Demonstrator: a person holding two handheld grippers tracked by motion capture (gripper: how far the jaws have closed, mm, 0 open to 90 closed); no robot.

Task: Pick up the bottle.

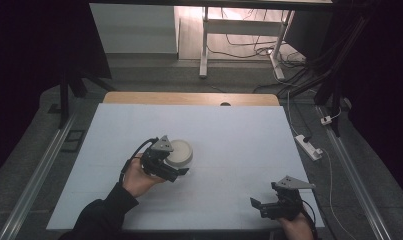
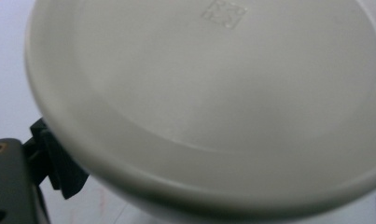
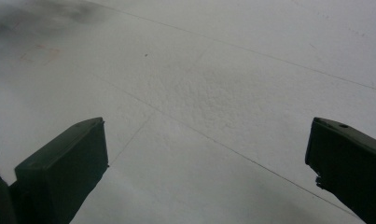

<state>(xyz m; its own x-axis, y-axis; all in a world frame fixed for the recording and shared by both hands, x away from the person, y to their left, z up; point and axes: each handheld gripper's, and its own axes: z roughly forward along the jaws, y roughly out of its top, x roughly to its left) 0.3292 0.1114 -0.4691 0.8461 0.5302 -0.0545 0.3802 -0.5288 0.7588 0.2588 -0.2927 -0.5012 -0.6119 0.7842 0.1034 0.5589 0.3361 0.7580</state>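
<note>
A round white dish [image 1: 180,153] lies bottom-up left of the middle of the white table top [image 1: 229,130]. In the left gripper view the dish [image 2: 213,93] fills the frame, with a small embossed square mark on its base. My left gripper [image 1: 173,161] is at the dish's near-left side, its jaws spread wide on either side of the rim. One fingertip [image 2: 59,172] sits just under the rim's edge. My right gripper [image 1: 264,198] rests low at the table's near right, open [image 3: 209,158] over bare table surface with nothing between its jaws.
The table's wooden back edge [image 1: 189,98] runs along the far side. Beyond it stand a white desk frame [image 1: 239,30] and loose cables on the floor. A white power strip [image 1: 309,146] lies on the floor off the table's right edge.
</note>
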